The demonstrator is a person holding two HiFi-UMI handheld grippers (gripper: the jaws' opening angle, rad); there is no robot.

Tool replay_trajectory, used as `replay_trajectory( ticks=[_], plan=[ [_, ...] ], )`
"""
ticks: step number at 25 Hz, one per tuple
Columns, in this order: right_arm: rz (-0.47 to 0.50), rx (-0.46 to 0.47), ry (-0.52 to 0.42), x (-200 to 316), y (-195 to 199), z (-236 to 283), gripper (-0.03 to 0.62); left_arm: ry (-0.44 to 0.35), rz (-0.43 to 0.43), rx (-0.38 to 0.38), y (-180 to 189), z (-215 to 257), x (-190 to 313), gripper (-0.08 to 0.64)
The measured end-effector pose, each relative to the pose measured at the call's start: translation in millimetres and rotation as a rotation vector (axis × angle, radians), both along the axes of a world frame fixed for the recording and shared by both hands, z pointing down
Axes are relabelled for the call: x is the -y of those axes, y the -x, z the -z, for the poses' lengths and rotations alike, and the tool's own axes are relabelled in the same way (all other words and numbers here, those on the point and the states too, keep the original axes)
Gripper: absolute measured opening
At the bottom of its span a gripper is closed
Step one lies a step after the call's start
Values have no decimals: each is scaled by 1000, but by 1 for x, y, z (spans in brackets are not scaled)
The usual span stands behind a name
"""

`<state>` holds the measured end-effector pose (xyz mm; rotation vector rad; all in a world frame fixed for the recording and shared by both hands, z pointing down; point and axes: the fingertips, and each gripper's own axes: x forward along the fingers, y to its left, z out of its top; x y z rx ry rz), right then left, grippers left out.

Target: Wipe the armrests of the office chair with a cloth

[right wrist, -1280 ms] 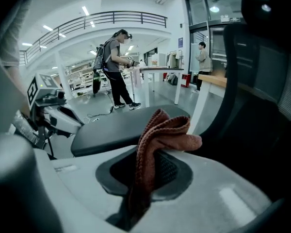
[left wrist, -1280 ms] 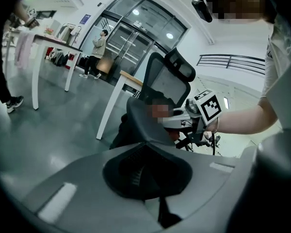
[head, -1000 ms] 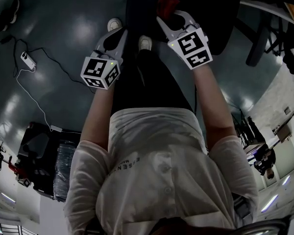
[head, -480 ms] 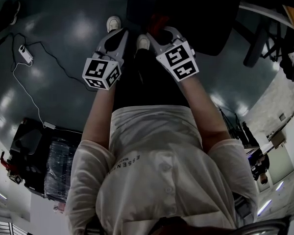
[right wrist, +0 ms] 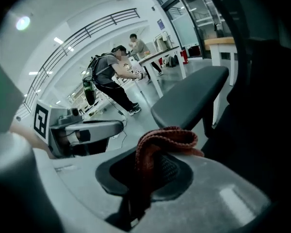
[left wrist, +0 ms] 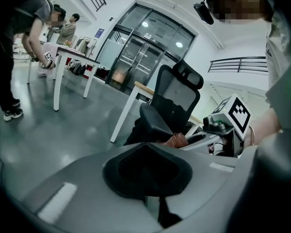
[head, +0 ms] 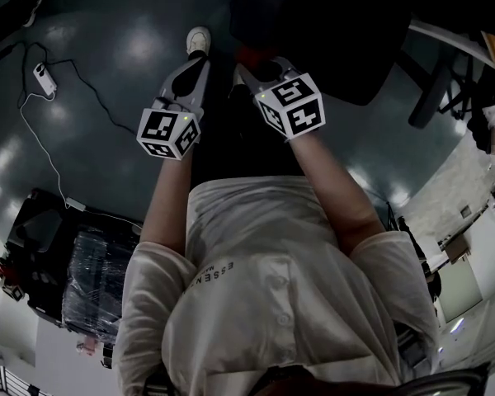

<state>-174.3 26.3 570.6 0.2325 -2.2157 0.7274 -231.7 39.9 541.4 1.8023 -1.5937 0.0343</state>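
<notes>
The black office chair (head: 313, 15) stands at the top of the head view; its high back (left wrist: 177, 93) and one padded armrest (left wrist: 153, 120) show in the left gripper view. My right gripper (head: 252, 66) is shut on a reddish-brown cloth (right wrist: 162, 142), which bunches over its jaws. It hangs just short of the grey armrest (right wrist: 191, 98), not touching it. My left gripper (head: 190, 71) is held beside it on the left, jaws shut and holding nothing. Each gripper sees the other: the right gripper (left wrist: 218, 130) with the cloth (left wrist: 177, 141), and the left gripper (right wrist: 82, 130).
A power strip (head: 41, 77) with a trailing cable lies on the shiny floor at the left. A wrapped black case (head: 91, 275) stands at the lower left. White tables (left wrist: 70, 57) and several people are farther off. A table leg (head: 433, 81) is right of the chair.
My right gripper with the cloth has drawn back from the chair, down and to the left, closer to the left gripper. The left gripper has barely moved.
</notes>
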Motion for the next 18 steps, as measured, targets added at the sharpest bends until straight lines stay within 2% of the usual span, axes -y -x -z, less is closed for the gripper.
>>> replay_trajectory(
  ticks=[5,9,13,18],
  plan=[
    [-87,20,71,1,14,1,44,0,24,-4,7,-1,2,17],
    [-40,66,70,-3,41,8,45,3,50,4,17,0,2,17],
    [-35,106,66,2,71,18,45,14,75,7,28,0,-1,17],
    [-10,217,13,21,102,59,46,23,92,11,44,1,0,17]
  ],
)
